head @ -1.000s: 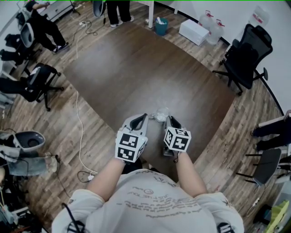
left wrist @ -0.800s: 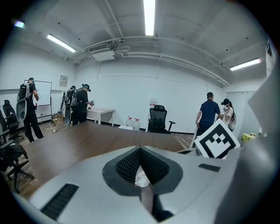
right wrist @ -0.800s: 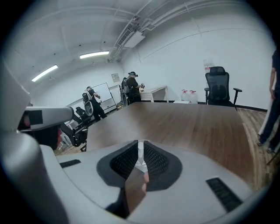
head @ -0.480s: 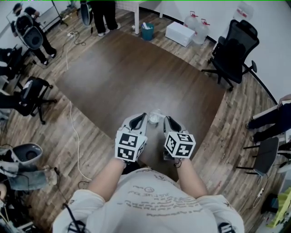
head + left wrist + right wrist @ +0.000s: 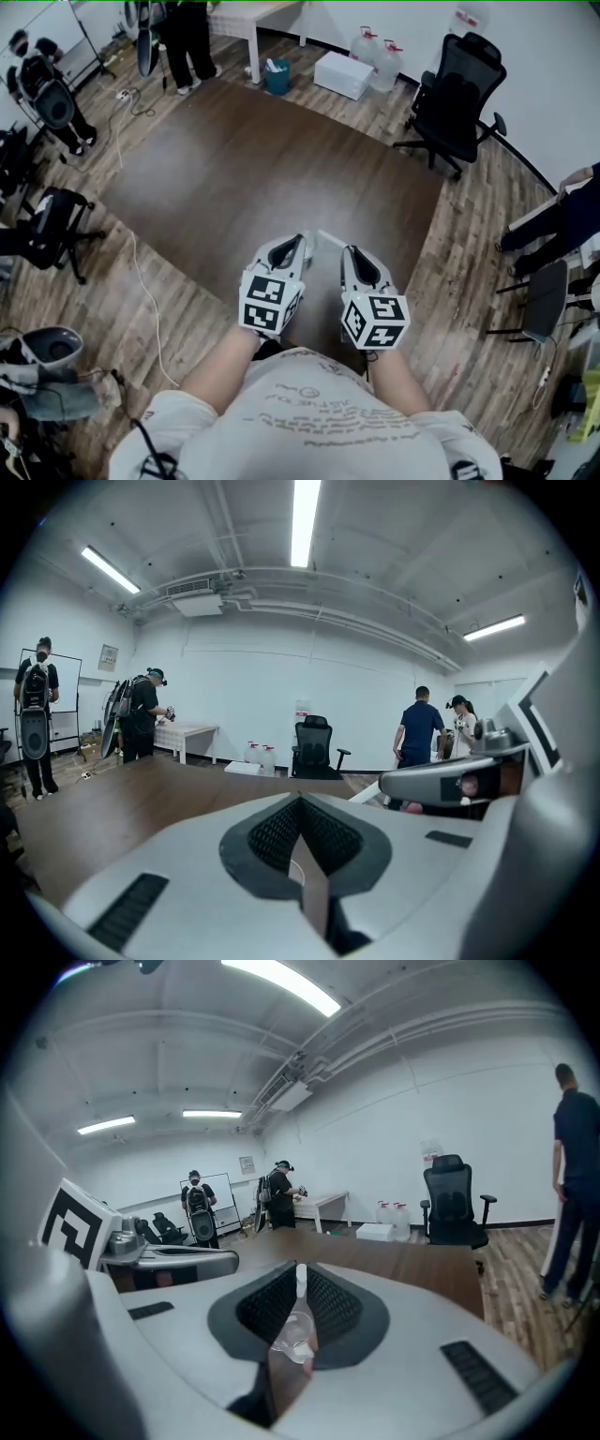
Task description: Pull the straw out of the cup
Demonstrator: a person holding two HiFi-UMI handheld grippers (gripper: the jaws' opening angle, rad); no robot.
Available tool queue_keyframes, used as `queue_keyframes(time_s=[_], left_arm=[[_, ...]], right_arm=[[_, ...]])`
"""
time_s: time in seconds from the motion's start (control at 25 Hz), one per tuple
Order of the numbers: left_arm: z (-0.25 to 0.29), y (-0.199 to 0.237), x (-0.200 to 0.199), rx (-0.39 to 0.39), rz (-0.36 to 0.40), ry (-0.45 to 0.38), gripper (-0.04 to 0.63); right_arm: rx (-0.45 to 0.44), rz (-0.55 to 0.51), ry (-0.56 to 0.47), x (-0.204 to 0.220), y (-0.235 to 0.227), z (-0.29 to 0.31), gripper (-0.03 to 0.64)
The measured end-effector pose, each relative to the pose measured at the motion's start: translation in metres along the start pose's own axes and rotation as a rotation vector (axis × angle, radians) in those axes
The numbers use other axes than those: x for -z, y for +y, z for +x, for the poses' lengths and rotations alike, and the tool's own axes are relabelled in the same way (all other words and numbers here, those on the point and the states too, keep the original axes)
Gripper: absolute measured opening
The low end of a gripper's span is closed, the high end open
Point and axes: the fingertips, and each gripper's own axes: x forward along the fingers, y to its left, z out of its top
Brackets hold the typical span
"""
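Observation:
In the head view both grippers are held close together over the near edge of the brown table [image 5: 262,159]. My right gripper [image 5: 346,249] is shut on a crumpled clear plastic cup [image 5: 294,1335], which sits deep between its jaws. A white straw [image 5: 300,1286] sticks out of the cup past the fingertips. That straw [image 5: 328,238] points up and left toward my left gripper [image 5: 302,240] and seems to stop just short of it. The left gripper view shows the straw [image 5: 367,790] beside the right gripper [image 5: 441,778]. My left gripper [image 5: 300,803] looks shut, with only a thin slit between its jaws.
A black office chair [image 5: 450,103] stands past the table's far right corner. A white box [image 5: 342,73] with water jugs and a teal bin [image 5: 276,77] sit at the back. People stand at the back left, and a cable [image 5: 141,281] runs along the floor on the left.
The cup showed between the two gripper tips before; now only the straw shows there. The right gripper has drawn back and to the right, and the head view has shifted.

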Motion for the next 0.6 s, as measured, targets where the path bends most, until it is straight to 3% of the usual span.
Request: queue_keyframes(time_s=[0.28, 0.6], left_arm=[[0.012, -0.020, -0.002, 0.062, 0.020, 0.000, 0.000], [0.018, -0.023, -0.005, 0.085, 0.031, 0.007, 0.000]], right_arm=[[0.124, -0.075, -0.076, -0.012, -0.024, -0.017, 0.046], [0.159, -0.040, -0.095, -0.017, -0.036, -0.018, 0.046]])
